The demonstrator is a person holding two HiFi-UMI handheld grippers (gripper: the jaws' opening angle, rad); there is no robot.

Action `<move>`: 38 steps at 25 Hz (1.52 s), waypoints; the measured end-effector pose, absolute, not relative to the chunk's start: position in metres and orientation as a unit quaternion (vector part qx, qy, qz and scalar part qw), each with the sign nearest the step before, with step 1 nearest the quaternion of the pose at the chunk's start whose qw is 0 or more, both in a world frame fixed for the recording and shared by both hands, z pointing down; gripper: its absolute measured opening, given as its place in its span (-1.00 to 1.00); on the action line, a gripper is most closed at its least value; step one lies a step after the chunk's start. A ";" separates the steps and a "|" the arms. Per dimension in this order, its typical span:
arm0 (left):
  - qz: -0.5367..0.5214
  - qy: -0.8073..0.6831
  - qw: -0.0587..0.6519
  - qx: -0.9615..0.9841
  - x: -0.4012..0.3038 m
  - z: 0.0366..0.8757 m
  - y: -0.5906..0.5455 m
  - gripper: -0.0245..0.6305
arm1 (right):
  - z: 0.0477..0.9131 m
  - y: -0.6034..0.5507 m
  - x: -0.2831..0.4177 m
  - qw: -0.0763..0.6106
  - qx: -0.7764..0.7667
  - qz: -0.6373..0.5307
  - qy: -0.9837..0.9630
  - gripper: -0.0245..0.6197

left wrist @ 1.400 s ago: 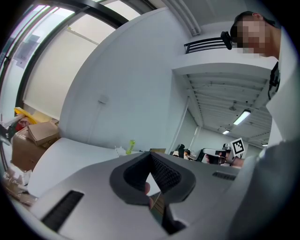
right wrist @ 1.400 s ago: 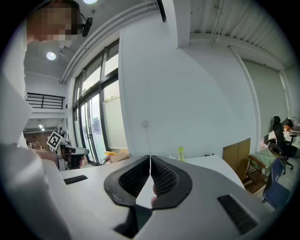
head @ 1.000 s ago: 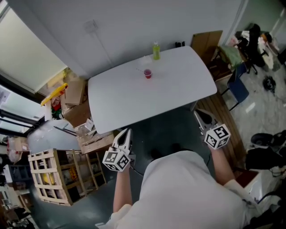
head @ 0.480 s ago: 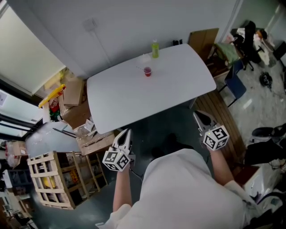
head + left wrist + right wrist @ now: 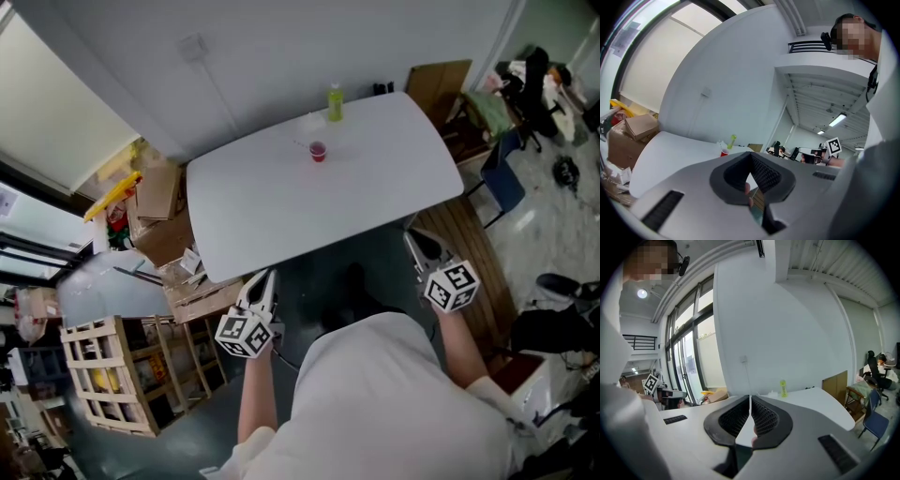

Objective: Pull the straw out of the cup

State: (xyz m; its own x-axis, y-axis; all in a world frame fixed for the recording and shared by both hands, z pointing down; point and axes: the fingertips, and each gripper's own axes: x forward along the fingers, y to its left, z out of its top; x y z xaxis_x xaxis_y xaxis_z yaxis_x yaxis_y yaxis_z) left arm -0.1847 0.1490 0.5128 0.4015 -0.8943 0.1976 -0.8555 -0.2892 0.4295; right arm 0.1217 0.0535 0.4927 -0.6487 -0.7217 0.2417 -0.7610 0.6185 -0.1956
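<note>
While the left gripper [image 5: 266, 278] and right gripper [image 5: 418, 243] are held pressed together, empty, short of the table [image 5: 281, 211], the approach is judged in hand, and a reach toward twelve o'clock, where the straw [image 5: 303, 145] sits in the cup [image 5: 318, 152], is called for.

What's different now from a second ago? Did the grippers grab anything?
Almost nothing. The left gripper and the right gripper stay shut and empty, on the person's side of the white table. Nothing was grabbed or let go. The red cup and the green bottle stand where they were, near the table's far edge. Only the camera's view shifted a little.
</note>
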 end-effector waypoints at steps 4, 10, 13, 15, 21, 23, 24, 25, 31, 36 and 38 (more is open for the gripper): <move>-0.036 -0.553 0.243 0.796 -0.185 0.513 0.128 -0.92 | 0.497 0.028 0.115 0.071 0.401 0.148 -0.901 -0.80; -0.039 -0.564 0.243 0.788 -0.183 0.509 0.091 -0.92 | 0.500 -0.020 0.114 0.072 0.387 0.153 -0.907 -0.80; -0.041 -0.570 0.243 0.784 -0.181 0.506 0.071 -0.92 | 0.501 -0.047 0.111 0.074 0.380 0.156 -0.909 -0.80; -0.038 -0.575 0.243 0.780 -0.180 0.506 0.058 -0.92 | 0.501 -0.064 0.107 0.075 0.372 0.157 -0.912 -0.80; -0.032 -0.593 0.253 0.764 -0.171 0.510 0.019 -0.92 | 0.511 -0.105 0.092 0.084 0.340 0.168 -0.921 -0.80; -0.032 -0.598 0.255 0.759 -0.169 0.513 0.007 -0.92 | 0.515 -0.117 0.090 0.086 0.331 0.173 -0.924 -0.80; -0.031 -0.601 0.256 0.756 -0.167 0.514 0.001 -0.92 | 0.516 -0.124 0.090 0.087 0.327 0.175 -0.924 -0.80; -0.029 -0.604 0.257 0.754 -0.165 0.515 -0.004 -0.92 | 0.517 -0.131 0.091 0.089 0.324 0.178 -0.925 -0.80; -0.016 -0.605 0.268 0.750 -0.145 0.522 -0.037 -0.92 | 0.530 -0.152 0.090 0.118 0.301 0.182 -0.929 -0.80; -0.001 -0.591 0.283 0.755 -0.132 0.532 -0.059 -0.92 | 0.536 -0.161 0.089 0.124 0.301 0.193 -0.926 -0.80; 0.005 -0.587 0.284 0.758 -0.129 0.536 -0.071 -0.92 | 0.540 -0.167 0.089 0.132 0.303 0.192 -0.924 -0.80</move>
